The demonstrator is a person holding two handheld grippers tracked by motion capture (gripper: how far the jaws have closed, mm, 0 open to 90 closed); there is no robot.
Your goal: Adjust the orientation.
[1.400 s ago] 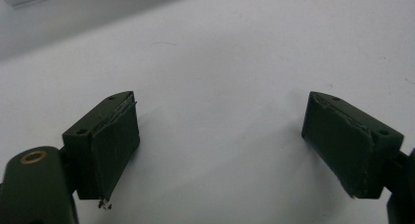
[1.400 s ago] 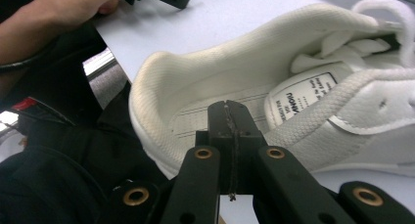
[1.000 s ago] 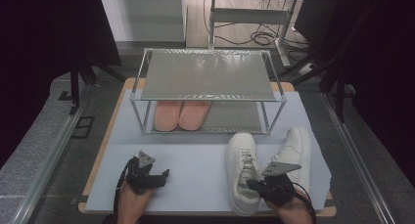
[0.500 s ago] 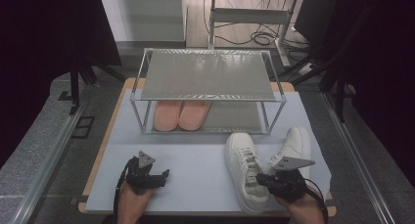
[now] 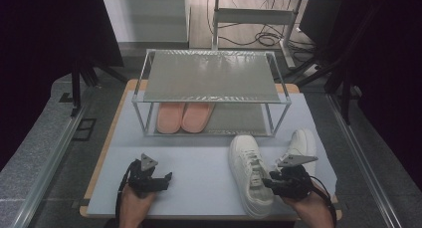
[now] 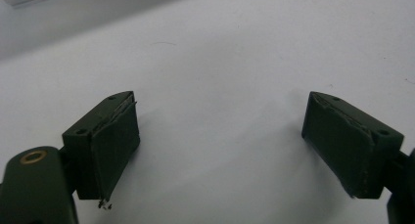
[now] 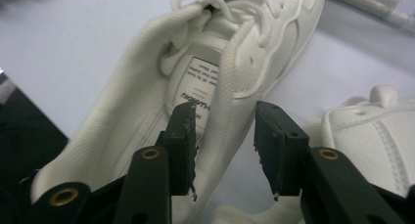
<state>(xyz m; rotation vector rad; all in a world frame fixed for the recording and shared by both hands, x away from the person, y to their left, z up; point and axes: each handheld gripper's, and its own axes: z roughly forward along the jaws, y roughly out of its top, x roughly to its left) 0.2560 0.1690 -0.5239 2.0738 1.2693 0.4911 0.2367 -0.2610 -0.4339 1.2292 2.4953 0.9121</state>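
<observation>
- Since the earlier frame, the near white sneaker (image 5: 250, 173) has been swung so that its heel lies closer to the bench's front edge, and the jaws of the right gripper (image 5: 272, 182) have just been opening, with the shoe's side wall between them.
- In the right gripper view the collar wall of the near white sneaker (image 7: 215, 87) is seen between the two pads, one pad inside the shoe opening and one outside; a gap shows on the outer side, so the wall is straddled rather than pinched.
- The left gripper (image 5: 166, 177) is held wide open with nothing between its jaws, over bare bench (image 5: 199, 163) near the front-left corner.
- The sneaker's long axis is laid roughly front to back, toe toward the shoe rack (image 5: 211, 91), heel near the front edge, slightly slanted.
- A second white sneaker (image 5: 301, 148) is set just beside it, toward the bench's right edge, toe also pointing to the rack.
- Open bench is left between the two grippers and along the front-left; the right side is crowded by both sneakers.
- A pair of pink slippers (image 5: 183, 117) is placed on the rack's lower shelf, at its left.
- The printed insole label is made out in the right gripper view; the rack and slippers are given by the high view.
</observation>
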